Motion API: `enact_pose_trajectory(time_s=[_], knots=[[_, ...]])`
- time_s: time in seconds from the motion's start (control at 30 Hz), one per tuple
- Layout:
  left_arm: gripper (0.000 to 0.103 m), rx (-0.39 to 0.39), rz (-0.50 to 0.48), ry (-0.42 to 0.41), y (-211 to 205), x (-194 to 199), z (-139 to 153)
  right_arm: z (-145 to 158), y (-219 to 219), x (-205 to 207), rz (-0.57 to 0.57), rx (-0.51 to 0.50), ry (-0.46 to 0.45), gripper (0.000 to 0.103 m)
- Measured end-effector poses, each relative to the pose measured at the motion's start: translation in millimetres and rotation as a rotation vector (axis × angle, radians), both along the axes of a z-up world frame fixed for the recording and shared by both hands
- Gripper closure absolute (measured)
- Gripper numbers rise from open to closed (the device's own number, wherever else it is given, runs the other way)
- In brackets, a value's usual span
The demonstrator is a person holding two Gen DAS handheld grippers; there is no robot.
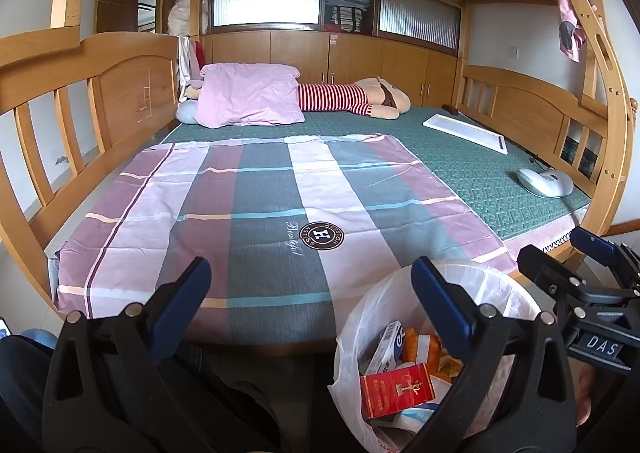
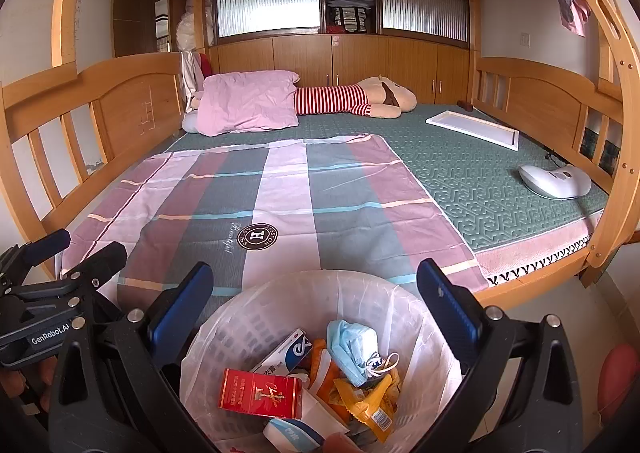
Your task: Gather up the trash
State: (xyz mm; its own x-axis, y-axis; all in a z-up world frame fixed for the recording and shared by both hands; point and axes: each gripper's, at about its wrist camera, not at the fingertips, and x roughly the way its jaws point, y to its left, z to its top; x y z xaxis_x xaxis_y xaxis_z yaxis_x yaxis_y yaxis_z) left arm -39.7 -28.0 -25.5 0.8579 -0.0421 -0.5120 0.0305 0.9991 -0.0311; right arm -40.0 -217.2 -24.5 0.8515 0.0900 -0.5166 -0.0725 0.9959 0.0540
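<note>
A white basket bin (image 2: 256,317) lined with a clear bag stands at the foot of the bed, right below my right gripper (image 2: 316,307), which is open and holds nothing. Inside lie a red cigarette box (image 2: 260,393), a blue-and-white carton (image 2: 286,355), a crumpled blue face mask (image 2: 354,349) and orange-yellow snack wrappers (image 2: 370,403). In the left wrist view the bin (image 1: 500,293) sits at lower right, with the red box (image 1: 396,389) showing. My left gripper (image 1: 310,301) is open and empty, over the bed's near edge, left of the bin.
A plaid pink-and-grey sheet (image 2: 280,205) covers the green mattress (image 2: 500,193). A pink pillow (image 2: 248,101), a striped plush toy (image 2: 360,97), a white tray (image 2: 472,129) and a white massager (image 2: 556,181) lie on the bed. Wooden rails (image 2: 120,105) frame it.
</note>
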Motion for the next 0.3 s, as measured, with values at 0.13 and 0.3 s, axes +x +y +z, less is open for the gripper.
enact_pose_trajectory(time_s=[0.13,0.3], knots=[[0.003,-0.006,0.009,0.003,1.9,1.3,-0.1,0.2,-0.6,0.4,0.001,0.001,0.0,0.004],[0.003,-0.007,0.013,0.008,1.9,0.9,-1.0,0.4,-0.9,0.2,0.0,0.002,0.002,0.004]])
